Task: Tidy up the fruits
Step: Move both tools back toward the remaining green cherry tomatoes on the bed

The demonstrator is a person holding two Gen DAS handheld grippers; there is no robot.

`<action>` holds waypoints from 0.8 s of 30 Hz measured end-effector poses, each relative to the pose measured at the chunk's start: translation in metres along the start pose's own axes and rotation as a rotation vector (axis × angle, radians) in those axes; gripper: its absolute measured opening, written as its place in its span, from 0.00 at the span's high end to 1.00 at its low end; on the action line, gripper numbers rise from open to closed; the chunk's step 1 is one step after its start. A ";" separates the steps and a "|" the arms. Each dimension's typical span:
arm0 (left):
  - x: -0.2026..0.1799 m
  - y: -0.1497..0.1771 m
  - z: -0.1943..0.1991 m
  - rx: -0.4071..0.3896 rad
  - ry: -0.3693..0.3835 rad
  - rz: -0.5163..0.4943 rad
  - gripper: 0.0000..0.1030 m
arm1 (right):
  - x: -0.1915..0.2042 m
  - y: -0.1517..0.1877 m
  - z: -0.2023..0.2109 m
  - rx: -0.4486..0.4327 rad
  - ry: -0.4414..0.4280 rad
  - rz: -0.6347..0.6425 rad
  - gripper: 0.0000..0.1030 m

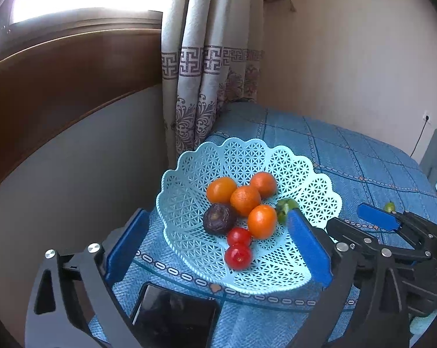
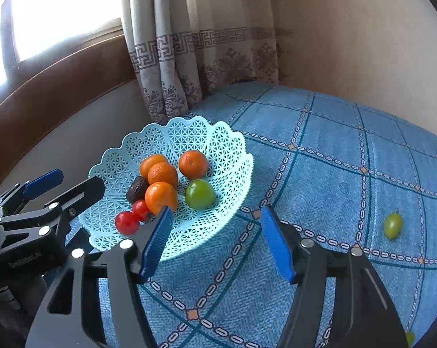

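Basket (image 2: 233,156): pale turquoise plastic lattice with a scalloped rim, sitting near the table's left edge, by the curtain (image 2: 172,58).
Fruit inside: four oranges (image 2: 160,195) are lying bunched at the centre; a dark purple wrinkled fruit (image 1: 218,217) is touching them on the window side; two red tomatoes (image 1: 238,256) are resting side by side at the near wall; one large green fruit (image 2: 200,193) is sitting to the right of the oranges.
Fruit outside: a small green fruit (image 2: 393,225) is lying alone on the blue tablecloth (image 2: 320,174), well apart from the basket. A green speck at the lower right corner of the right wrist view may be another piece; too cut off to tell.
Progress: most of the fruit is already sitting in the basket; judging by this, at least the stray green one is waiting to be collected.
Right gripper (image 2: 215,242): jaws are standing spread, holding nothing, hovering over the basket's near rim and the cloth.
Left gripper (image 1: 215,249): jaws are spread wide and empty, framing the basket from the near side.
Other: a dark phone (image 1: 175,316) is lying on the table just below the basket.
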State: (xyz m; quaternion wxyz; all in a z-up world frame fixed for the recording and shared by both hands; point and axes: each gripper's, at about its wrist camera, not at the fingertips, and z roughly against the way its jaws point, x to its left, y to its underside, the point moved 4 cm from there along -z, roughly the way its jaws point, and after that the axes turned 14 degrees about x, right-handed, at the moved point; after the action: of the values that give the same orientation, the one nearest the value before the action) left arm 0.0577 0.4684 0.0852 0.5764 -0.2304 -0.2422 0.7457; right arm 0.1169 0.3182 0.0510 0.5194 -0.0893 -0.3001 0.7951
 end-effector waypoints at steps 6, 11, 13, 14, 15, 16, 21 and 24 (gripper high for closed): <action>-0.004 0.001 -0.003 0.008 -0.002 -0.008 0.04 | -0.007 0.004 0.001 0.002 -0.010 -0.026 0.33; -0.007 0.001 -0.002 0.007 -0.002 -0.017 0.04 | -0.013 0.011 0.002 -0.001 -0.011 -0.045 0.30; -0.009 0.001 -0.002 0.009 0.002 -0.021 0.04 | -0.015 0.014 0.002 0.005 -0.011 -0.047 0.30; -0.009 0.002 -0.002 0.010 0.003 -0.023 0.04 | -0.016 0.017 0.002 0.009 -0.007 -0.048 0.30; -0.011 0.002 -0.002 0.009 0.003 -0.026 0.03 | -0.018 0.019 0.002 0.010 -0.006 -0.049 0.30; -0.012 0.002 -0.002 0.009 0.004 -0.030 0.03 | -0.019 0.021 0.003 0.011 -0.006 -0.052 0.30; -0.021 0.006 -0.001 0.015 0.008 -0.055 0.03 | -0.030 0.031 0.009 0.009 -0.004 -0.074 0.30; -0.026 0.007 0.001 0.014 0.009 -0.071 0.03 | -0.038 0.037 0.011 0.014 0.004 -0.086 0.30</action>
State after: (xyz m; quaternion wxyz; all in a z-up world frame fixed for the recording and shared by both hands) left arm 0.0584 0.4412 0.0832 0.6053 -0.2209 -0.2425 0.7253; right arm 0.1003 0.2699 0.0325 0.5544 -0.0742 -0.2974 0.7738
